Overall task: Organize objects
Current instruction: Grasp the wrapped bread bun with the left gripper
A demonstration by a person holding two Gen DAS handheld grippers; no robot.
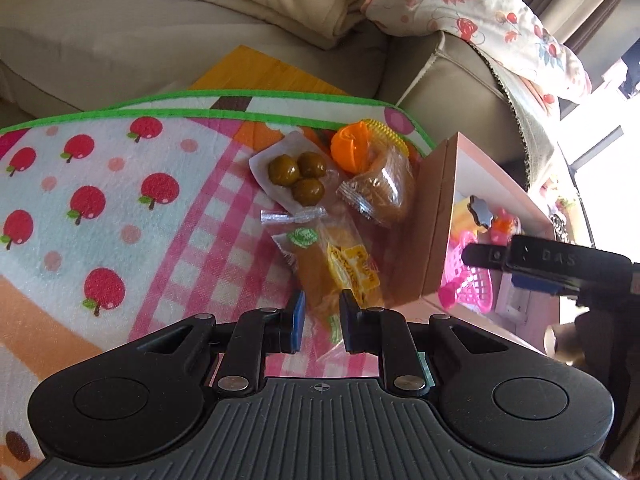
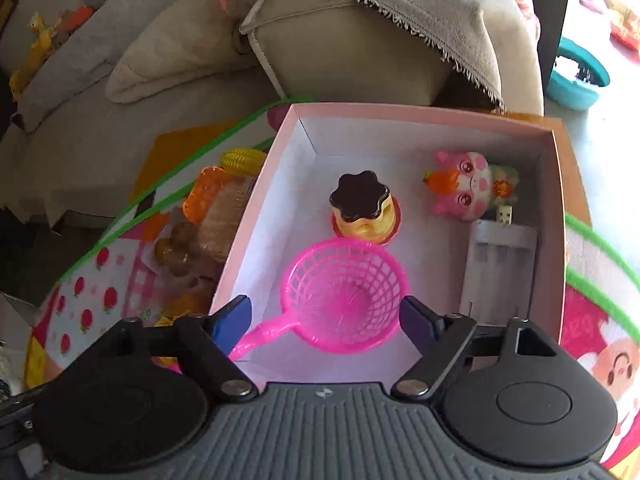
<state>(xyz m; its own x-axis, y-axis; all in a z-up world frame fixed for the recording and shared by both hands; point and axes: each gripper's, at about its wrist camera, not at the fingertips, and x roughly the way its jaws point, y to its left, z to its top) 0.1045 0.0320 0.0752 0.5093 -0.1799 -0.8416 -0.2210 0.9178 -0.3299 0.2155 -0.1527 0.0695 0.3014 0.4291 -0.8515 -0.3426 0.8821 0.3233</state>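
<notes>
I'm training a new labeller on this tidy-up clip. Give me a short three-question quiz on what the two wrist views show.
1. True or false: the pink plastic mesh strainer lies inside the pink cardboard box.
2. Which gripper has its jaws wide apart? A) left gripper B) right gripper
3. Fill in: the clear wrapped snack packet with a yellow label, between the left gripper's fingers, lies on the ____ patterned mat.

Key: 1 true. 2 B; the strainer lies below, between its fingers, with no pad pressing it. 3 apple.
</notes>
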